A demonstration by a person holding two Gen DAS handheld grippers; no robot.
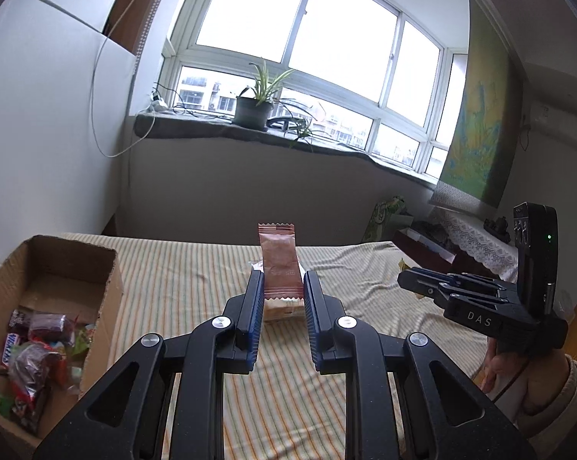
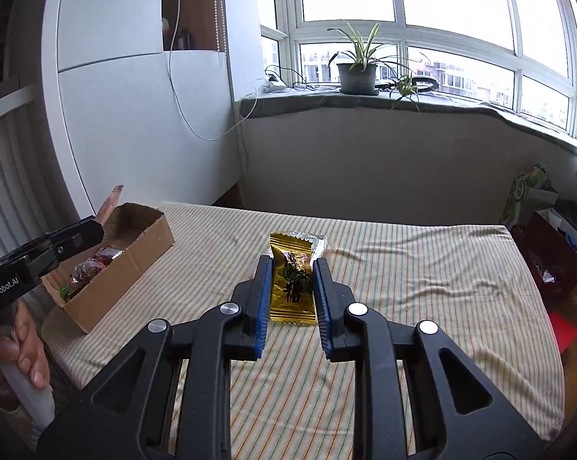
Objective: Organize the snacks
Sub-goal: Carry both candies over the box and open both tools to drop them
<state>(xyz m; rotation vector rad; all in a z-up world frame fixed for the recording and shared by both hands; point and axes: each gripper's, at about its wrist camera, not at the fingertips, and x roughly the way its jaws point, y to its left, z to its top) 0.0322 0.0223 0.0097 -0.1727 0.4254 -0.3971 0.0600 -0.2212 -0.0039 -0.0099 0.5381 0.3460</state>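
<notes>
My left gripper (image 1: 282, 281) is shut on a brown snack packet (image 1: 279, 260) and holds it above the striped table (image 1: 181, 287). A clear-wrapped snack (image 1: 284, 308) lies on the cloth below it. My right gripper (image 2: 291, 270) is shut on a gold snack packet (image 2: 291, 280) with black characters, above the table (image 2: 403, 287). A clear-wrapped snack (image 2: 311, 238) lies just beyond it. An open cardboard box (image 1: 54, 280) holding several wrapped snacks sits at the table's left; it also shows in the right wrist view (image 2: 135, 264). The right gripper shows in the left wrist view (image 1: 403, 278), the left one in the right wrist view (image 2: 93, 230) over the box.
A windowsill with a potted plant (image 1: 252, 109) runs behind the table. A white cabinet (image 2: 135, 96) stands at the left. Bags and a dark red box (image 2: 553, 264) sit on the floor at the right, past the table edge.
</notes>
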